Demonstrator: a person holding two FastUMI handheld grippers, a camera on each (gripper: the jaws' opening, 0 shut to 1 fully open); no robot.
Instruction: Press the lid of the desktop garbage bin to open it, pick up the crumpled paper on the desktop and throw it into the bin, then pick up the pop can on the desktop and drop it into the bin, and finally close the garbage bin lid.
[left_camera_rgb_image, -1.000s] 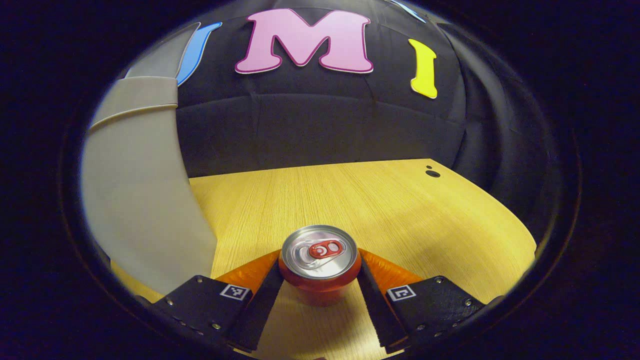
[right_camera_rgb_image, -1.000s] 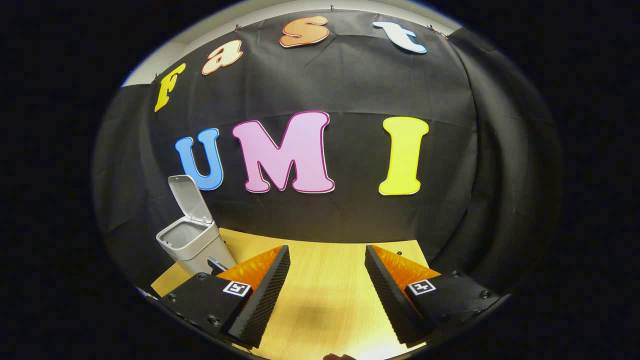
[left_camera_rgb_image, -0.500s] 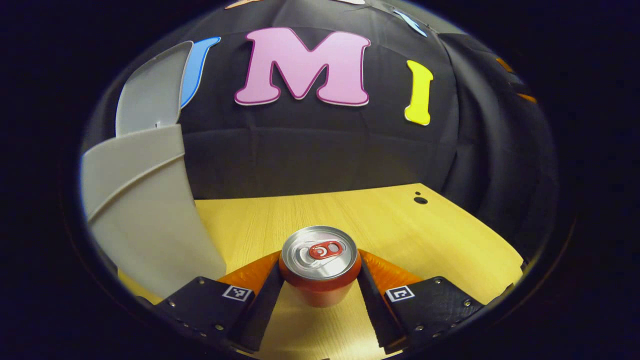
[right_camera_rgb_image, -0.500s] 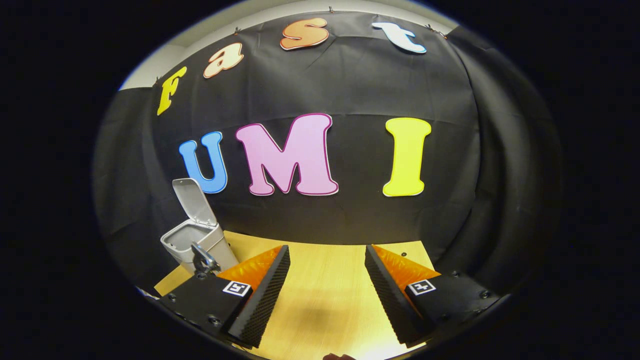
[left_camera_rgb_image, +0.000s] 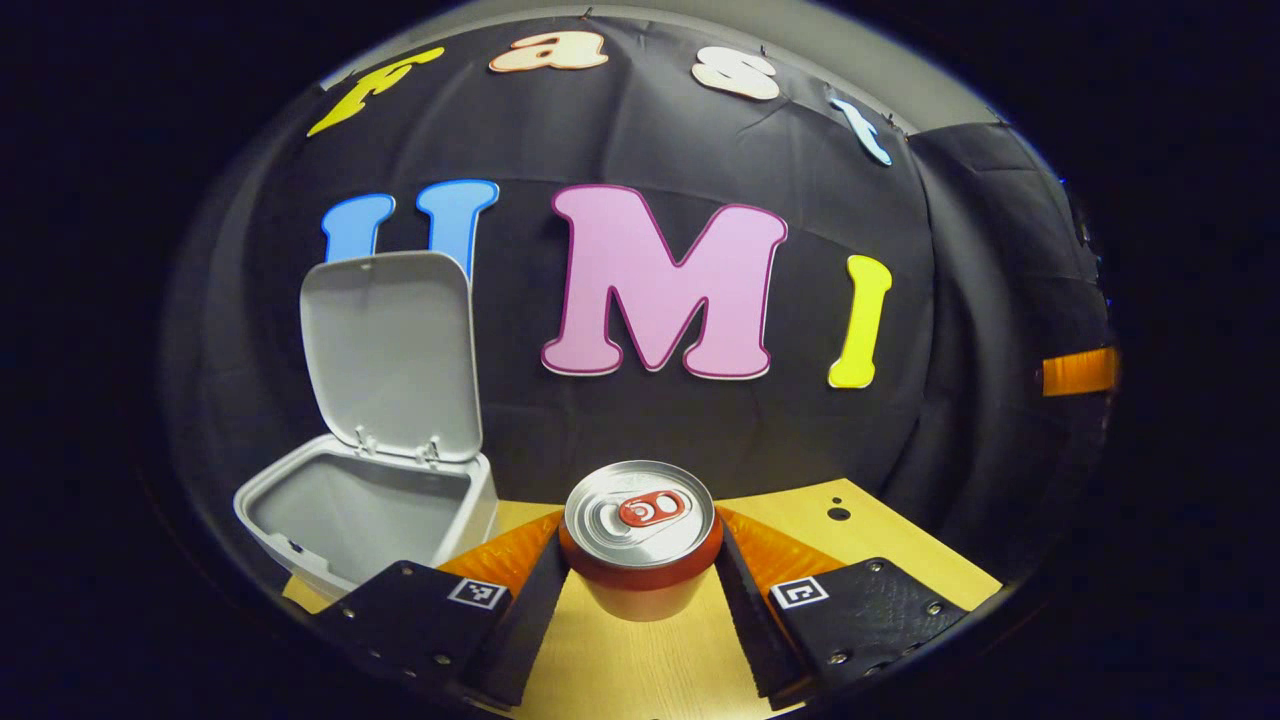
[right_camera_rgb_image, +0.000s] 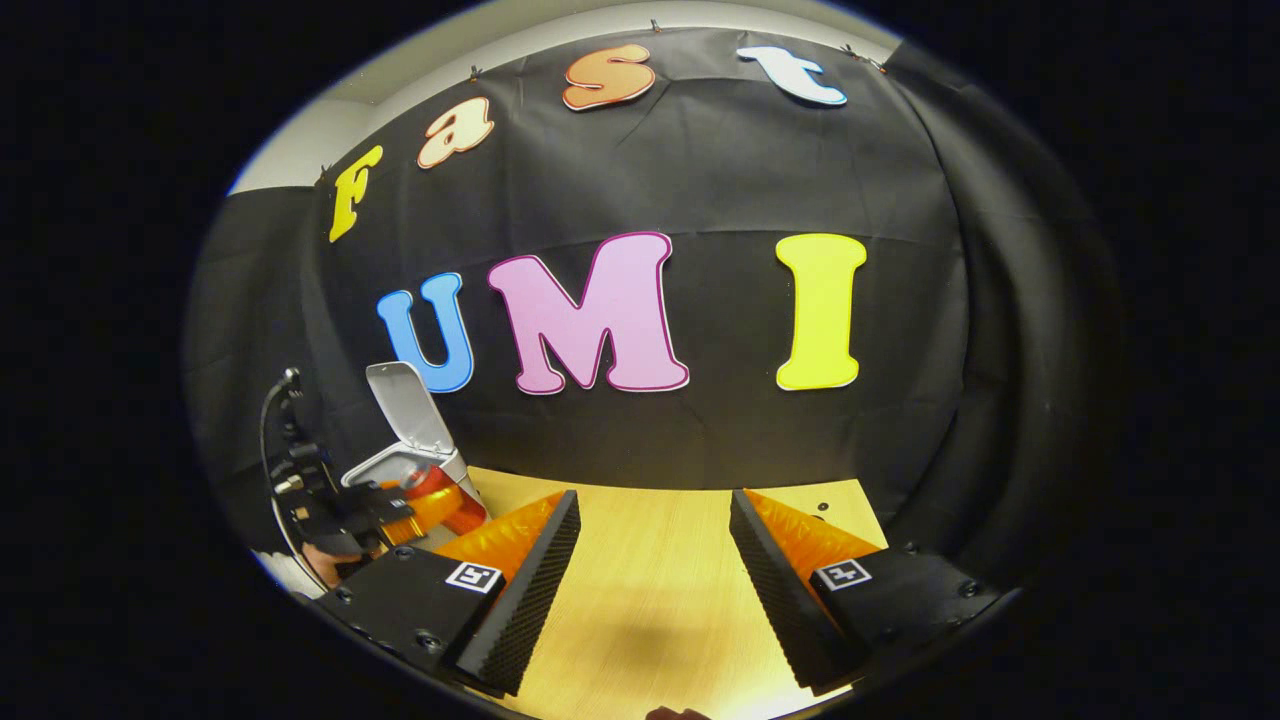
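Left gripper view, jaws: the left gripper (left_camera_rgb_image: 640, 600) was seen pinching the pop can (left_camera_rgb_image: 640, 540), one finger pressed on each side of its wall, the can upright with its pull tab on top.
Can position: it was held clear of the worktop (left_camera_rgb_image: 640, 670), just beside the garbage bin (left_camera_rgb_image: 360, 520) and about level with its rim, not yet over the opening.
Bin: it was seen standing near the worktop's back edge, its lid (left_camera_rgb_image: 390, 350) swung up and back on the hinge, the mouth wide open.
Bin contents: the part of the interior on show was pale and bare; whether the crumpled paper lay lower down could not be told.
Right gripper view, jaws: the right gripper (right_camera_rgb_image: 650, 580) was held with its jaws spread wide, nothing between them, over bare worktop well apart from the bin.
Farther off in that view: the left gripper with the can was seen close against the bin's side.
Done, as judged: lid opened; can picked up; the paper was probably binned, since none was seen on the worktop.
Left, as judged: carrying the can over the mouth, letting it drop, and closing the lid.
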